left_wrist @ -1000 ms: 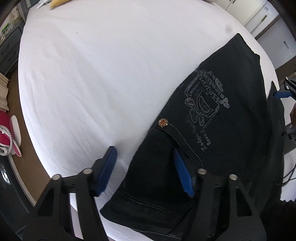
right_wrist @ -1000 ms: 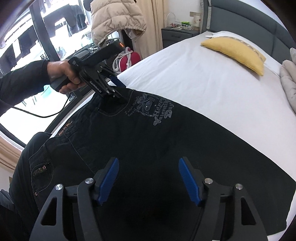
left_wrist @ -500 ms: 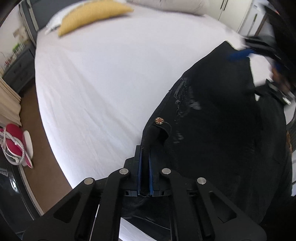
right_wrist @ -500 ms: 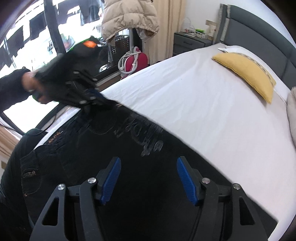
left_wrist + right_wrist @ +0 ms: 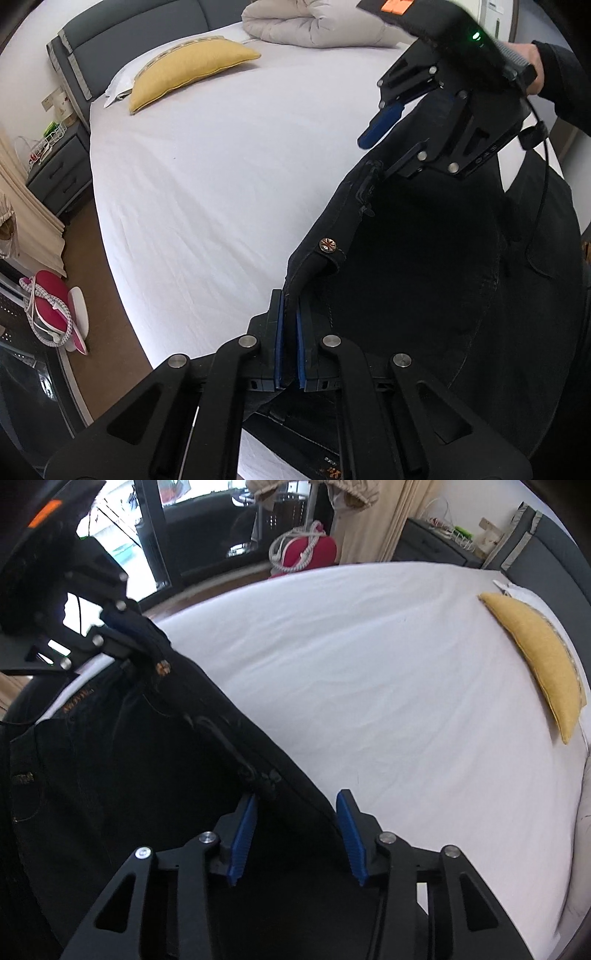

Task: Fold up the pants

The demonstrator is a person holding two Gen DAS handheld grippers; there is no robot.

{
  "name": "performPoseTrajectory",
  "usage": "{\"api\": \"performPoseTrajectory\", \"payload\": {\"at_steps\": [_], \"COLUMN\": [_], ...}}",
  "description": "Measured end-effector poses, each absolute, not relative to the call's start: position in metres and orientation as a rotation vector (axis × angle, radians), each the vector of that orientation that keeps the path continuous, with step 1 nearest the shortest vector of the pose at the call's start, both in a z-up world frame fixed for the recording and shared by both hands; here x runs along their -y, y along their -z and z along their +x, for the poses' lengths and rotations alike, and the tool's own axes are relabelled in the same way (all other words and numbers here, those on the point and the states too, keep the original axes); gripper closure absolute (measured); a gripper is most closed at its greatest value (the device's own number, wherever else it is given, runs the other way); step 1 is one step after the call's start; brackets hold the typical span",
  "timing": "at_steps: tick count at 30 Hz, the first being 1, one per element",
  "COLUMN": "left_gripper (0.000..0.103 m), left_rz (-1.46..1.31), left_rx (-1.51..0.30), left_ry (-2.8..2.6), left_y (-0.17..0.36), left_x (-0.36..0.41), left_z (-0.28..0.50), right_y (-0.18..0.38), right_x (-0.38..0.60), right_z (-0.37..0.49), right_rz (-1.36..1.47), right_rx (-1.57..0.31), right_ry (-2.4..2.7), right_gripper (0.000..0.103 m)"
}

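Black pants (image 5: 424,280) lie at the near edge of a white bed (image 5: 221,166), partly lifted. My left gripper (image 5: 290,321) is shut on the waistband edge just below a round metal button (image 5: 328,244) and holds it up. My right gripper (image 5: 295,834) is open, its blue fingers on either side of a raised fold of the pants (image 5: 147,775). In the left wrist view the right gripper (image 5: 388,122) hovers over the far end of the lifted edge. In the right wrist view the left gripper (image 5: 122,627) holds the far corner.
A yellow pillow (image 5: 192,70) and a rolled beige duvet (image 5: 317,26) lie at the head of the bed by the grey headboard (image 5: 122,40). A grey nightstand (image 5: 55,166) and a red bag (image 5: 51,302) stand on the floor left of the bed.
My left gripper closed on the waistband and lifted it off the bed. My right gripper moved to the raised pants edge, still open.
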State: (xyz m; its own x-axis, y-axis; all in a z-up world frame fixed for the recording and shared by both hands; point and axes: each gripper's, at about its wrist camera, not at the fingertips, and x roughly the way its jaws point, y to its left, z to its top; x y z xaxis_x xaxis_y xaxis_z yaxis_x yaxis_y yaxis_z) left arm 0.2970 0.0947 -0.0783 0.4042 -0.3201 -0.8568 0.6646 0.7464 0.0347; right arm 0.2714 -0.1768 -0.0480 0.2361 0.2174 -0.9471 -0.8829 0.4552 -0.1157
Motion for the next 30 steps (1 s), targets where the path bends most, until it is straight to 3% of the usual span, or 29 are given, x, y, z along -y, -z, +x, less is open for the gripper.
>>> {"api": "performPoseTrajectory", "payload": {"at_steps": [3, 11, 30], "left_gripper": [0.099, 0.099, 0.099], "left_rz": [0.397, 0.378, 0.320], "left_rx": [-0.971, -0.966, -0.967], "left_ry": [0.646, 0.648, 0.652], "left_y": [0.078, 0.080, 0.058], "left_x": [-0.099, -0.102, -0.098], "left_z": [0.293, 0.293, 0.240], "right_y": [0.051, 0.055, 0.042], "right_x": [0.179, 0.177, 0.192], "right_z": [0.281, 0.283, 0.232], "right_rz": [-0.753, -0.748, -0.204], "right_rx": [-1.078, -1.097, -1.118], "right_ry": [-0.853, -0.850, -0.847], "right_gripper": [0.062, 0.093, 0.096]}}
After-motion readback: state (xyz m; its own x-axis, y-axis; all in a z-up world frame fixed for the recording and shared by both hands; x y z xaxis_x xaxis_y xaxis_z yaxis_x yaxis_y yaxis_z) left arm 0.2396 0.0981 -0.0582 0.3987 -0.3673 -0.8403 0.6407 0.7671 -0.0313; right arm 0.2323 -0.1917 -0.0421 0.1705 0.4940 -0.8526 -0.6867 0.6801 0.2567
